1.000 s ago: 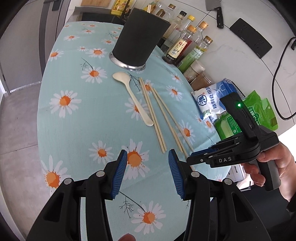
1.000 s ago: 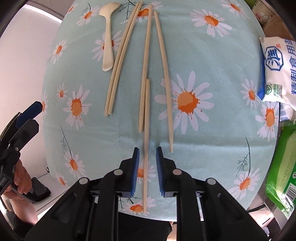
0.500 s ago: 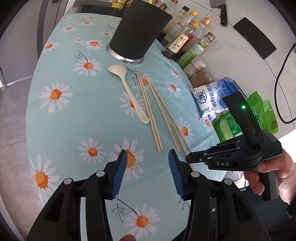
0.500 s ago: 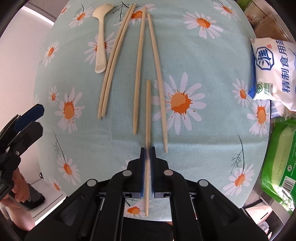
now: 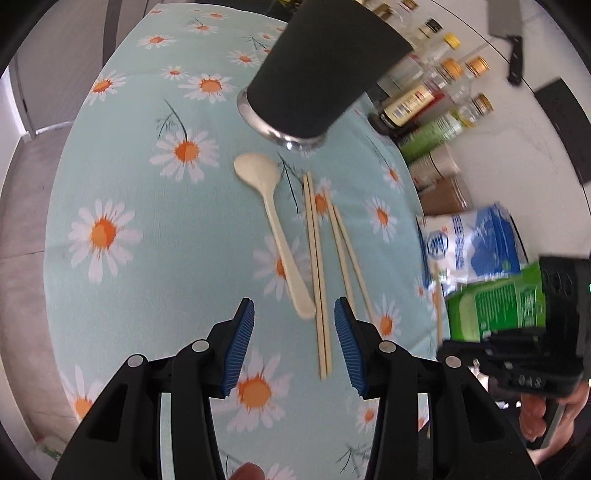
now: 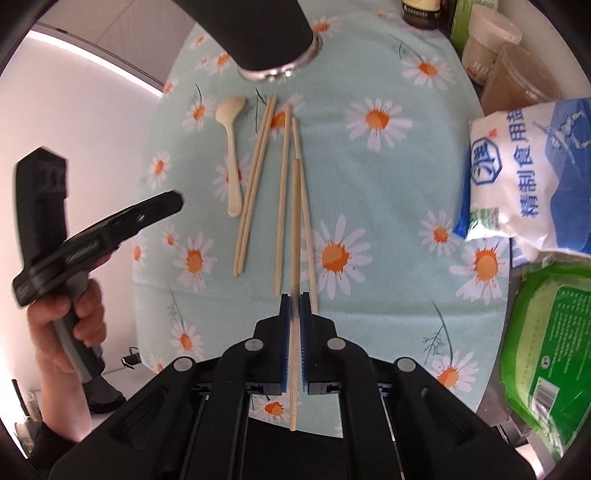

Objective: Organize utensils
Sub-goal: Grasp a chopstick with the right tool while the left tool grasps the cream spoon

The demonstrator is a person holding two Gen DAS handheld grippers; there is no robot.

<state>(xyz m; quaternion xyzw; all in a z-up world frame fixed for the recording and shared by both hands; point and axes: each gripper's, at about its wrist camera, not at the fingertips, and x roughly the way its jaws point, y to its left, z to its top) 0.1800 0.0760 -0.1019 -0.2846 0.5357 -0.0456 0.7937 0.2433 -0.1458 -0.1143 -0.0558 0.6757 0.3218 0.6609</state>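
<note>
Now clamped in the right gripper (image 6: 294, 306): one chopstick (image 6: 294, 221), pointing toward the black utensil holder (image 6: 258, 33). Left gripper (image 5: 294, 332) spread wide, empty, above the paired chopsticks (image 5: 317, 266) and cream spoon (image 5: 273, 225). Best lifted level, tipped upright over the holder, dropped in without nudging the rest

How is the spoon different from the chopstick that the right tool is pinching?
The spoon has a round bowl at one end; the chopstick is a thin straight stick. The spoon is shorter; the chopstick is longer. The spoon lies free on the daisy cloth, while the chopstick is clamped in the right tool, its far end pointing toward the black cup. Both are a pale cream colour.
</note>
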